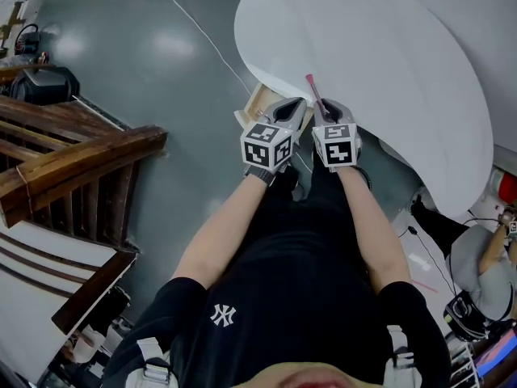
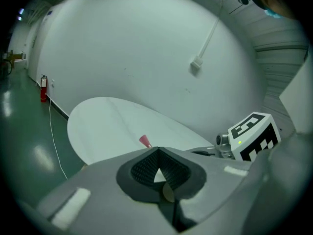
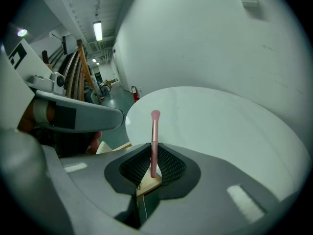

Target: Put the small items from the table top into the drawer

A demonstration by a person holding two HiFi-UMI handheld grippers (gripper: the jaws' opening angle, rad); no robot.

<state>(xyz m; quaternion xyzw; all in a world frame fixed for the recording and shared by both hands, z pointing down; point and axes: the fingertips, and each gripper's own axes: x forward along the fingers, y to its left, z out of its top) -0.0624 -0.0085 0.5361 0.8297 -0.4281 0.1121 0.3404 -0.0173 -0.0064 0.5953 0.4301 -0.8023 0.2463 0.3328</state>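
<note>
Both my forearms reach forward side by side, tongs tilted down at the near edge of the table [image 1: 380,47]. My right gripper [image 3: 154,163] pinches the pink brush [image 3: 154,136] by its handle, with the head over the table edge. My left gripper [image 2: 156,153] is pressed together and empty, beside the open drawer [image 1: 260,102].

Pink brush [image 3: 154,141]: slim pink handle, rounded pink tip. Clamped near its lower end between jaws of right gripper [image 3: 152,155], sticking straight out of them, tip over edge of white round desk [image 3: 220,126]. Drawer [image 1: 257,103]: light wood, pulled open under desk rim, just beside brush.
</note>
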